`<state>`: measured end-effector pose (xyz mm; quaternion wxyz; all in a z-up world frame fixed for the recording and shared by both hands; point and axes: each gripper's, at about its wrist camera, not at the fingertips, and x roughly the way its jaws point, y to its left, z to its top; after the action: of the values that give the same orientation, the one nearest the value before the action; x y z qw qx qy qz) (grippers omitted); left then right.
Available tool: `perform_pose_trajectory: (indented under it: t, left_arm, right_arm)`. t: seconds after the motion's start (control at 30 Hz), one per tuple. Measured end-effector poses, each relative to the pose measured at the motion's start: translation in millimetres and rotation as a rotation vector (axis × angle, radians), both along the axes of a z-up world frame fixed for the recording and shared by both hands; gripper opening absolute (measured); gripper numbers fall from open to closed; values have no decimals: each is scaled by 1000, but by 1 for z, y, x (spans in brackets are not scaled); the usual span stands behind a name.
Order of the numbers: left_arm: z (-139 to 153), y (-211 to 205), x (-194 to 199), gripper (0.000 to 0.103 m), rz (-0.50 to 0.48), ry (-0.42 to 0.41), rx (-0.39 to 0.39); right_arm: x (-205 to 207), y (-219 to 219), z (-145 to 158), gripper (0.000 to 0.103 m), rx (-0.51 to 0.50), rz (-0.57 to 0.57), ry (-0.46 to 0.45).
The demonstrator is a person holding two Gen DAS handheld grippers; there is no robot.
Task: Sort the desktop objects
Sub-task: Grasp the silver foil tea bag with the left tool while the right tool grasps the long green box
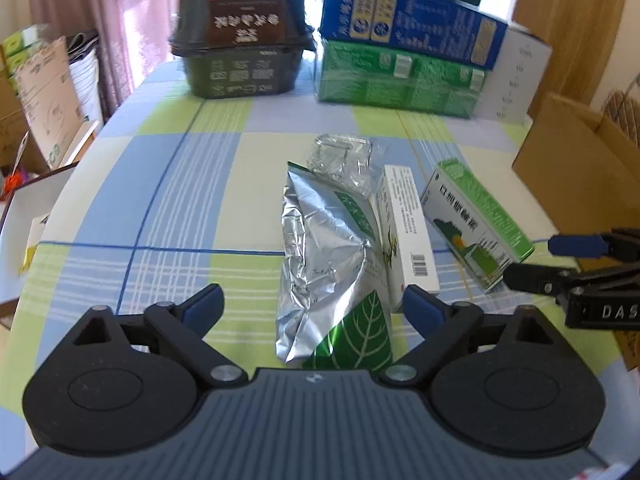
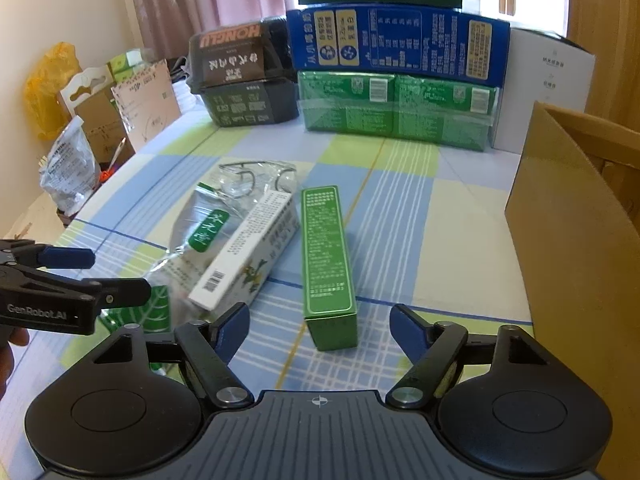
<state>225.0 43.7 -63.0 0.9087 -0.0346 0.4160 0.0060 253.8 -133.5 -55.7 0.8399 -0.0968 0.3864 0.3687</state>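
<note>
A crumpled silver foil pouch with a green leaf print lies on the checked tablecloth, between the fingers of my open left gripper; neither pad touches it. Leaning on its right side is a white carton, and a green carton lies further right. A clear bag holding glasses sits behind them. In the right wrist view, my open right gripper straddles the near end of the green carton without touching it. The white carton, pouch and left gripper lie to its left.
At the table's back stand a dark lidded tub, green shrink-wrapped packs under a blue box, and a white box. An open cardboard box stands at the right edge. Cardboard and bags crowd the floor on the left.
</note>
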Motion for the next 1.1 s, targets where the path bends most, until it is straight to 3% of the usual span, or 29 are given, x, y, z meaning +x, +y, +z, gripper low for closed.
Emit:
perform_pose_trajectory:
  t: [0.1, 0.3, 0.43, 0.77, 0.93, 1.1]
  left_arm:
    - [-7, -3, 10, 92, -27, 27, 33]
    - [-17, -6, 28, 92, -82, 63, 26]
    - [-26, -8, 37, 90, -82, 91, 40]
    - [-33, -11, 58, 89, -96, 101, 32]
    - [-37, -12, 64, 78, -104, 115, 24]
    - [-39, -11, 63, 76, -105, 118, 27]
  right_arm:
    - [6, 2, -5, 71, -8, 5, 9]
    - [13, 7, -10, 67, -15, 12, 13]
    - [16, 11, -16, 62, -33, 22, 17]
    - [23, 17, -19, 61, -35, 29, 18]
    - [27, 18, -23, 59, -42, 30, 23]
    - [28, 20, -26, 51, -49, 33, 28]
